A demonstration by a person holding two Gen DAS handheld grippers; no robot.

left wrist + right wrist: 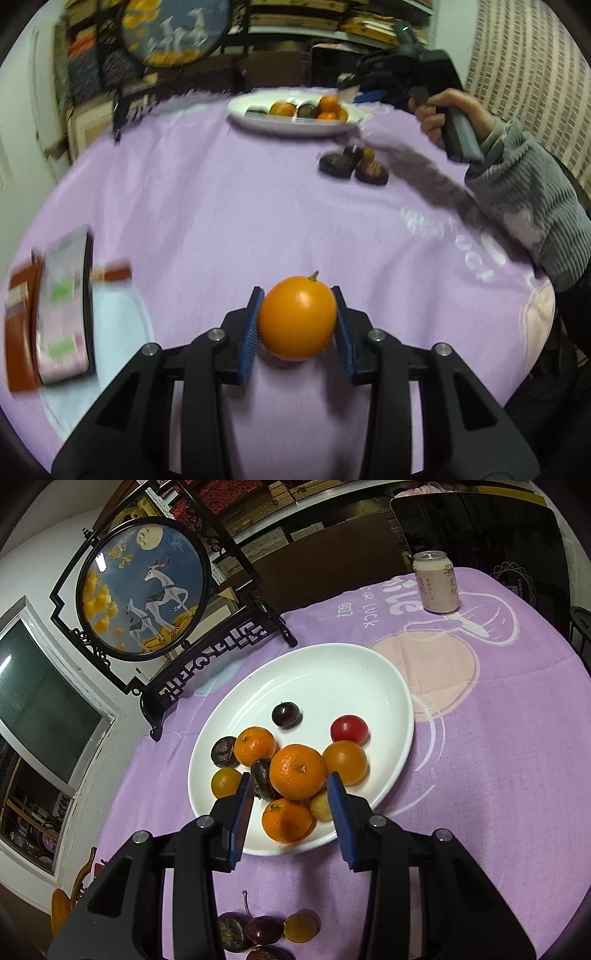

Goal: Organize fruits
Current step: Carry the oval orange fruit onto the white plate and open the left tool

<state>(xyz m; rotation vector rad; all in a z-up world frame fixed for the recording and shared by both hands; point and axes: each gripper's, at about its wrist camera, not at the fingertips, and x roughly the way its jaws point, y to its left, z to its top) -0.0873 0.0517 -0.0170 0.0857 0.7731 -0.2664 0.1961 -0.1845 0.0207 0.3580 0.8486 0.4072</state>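
the left gripper [297, 321] clamps an orange fruit [297, 318] between its blue pads above the purple tablecloth [221, 206], well short of the white plate [325, 675]. the right gripper [291, 805] hangs spread wide and empty over the plate's heaped tangerines [298, 771]. dark fruits [258, 932] lie loose beneath it; a can [436, 581] and framed deer panel [142, 587] stand beyond

- A smooth orange fruit [297, 318] with a short green stem, low centre of the frame.
- A white plate [332, 672], mid-frame, heaped with tangerines [298, 771].
- Dark fruits [264, 928] loose along the bottom edge.
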